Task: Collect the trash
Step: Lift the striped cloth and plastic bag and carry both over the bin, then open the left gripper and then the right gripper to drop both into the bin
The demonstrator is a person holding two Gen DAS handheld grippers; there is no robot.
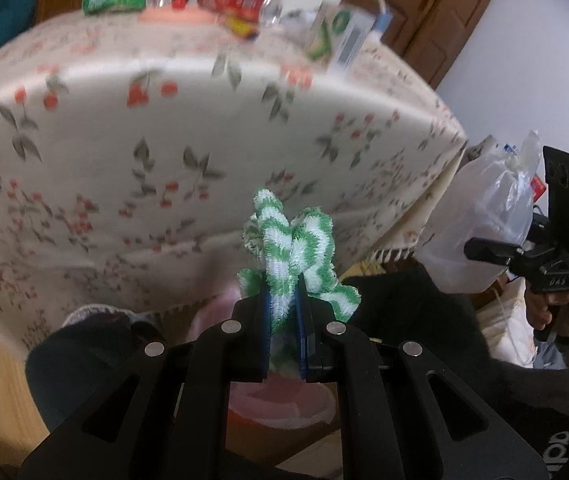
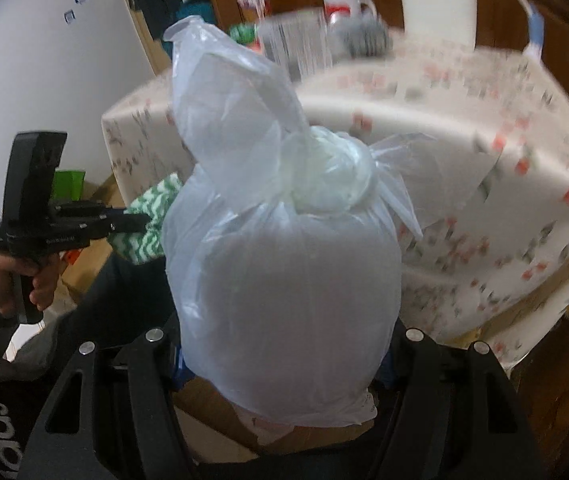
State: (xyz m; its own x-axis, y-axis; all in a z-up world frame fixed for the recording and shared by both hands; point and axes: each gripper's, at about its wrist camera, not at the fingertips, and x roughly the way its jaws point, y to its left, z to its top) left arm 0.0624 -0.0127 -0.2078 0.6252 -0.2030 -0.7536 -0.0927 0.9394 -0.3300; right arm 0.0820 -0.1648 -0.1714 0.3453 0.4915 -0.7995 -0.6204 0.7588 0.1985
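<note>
Flowered cloth covers the counter (image 1: 132, 128). In front of the counter, the left gripper (image 1: 284, 300) is clenched on a green-white cloth (image 1: 292, 248); the right gripper (image 2: 284, 360) grasps a knotted plastic bag (image 2: 284, 280). The wide bag could slip out, I think, because the thin film gives. Only "UAS" on a gripper body and some letters on a dark sleeve are readable.
</note>
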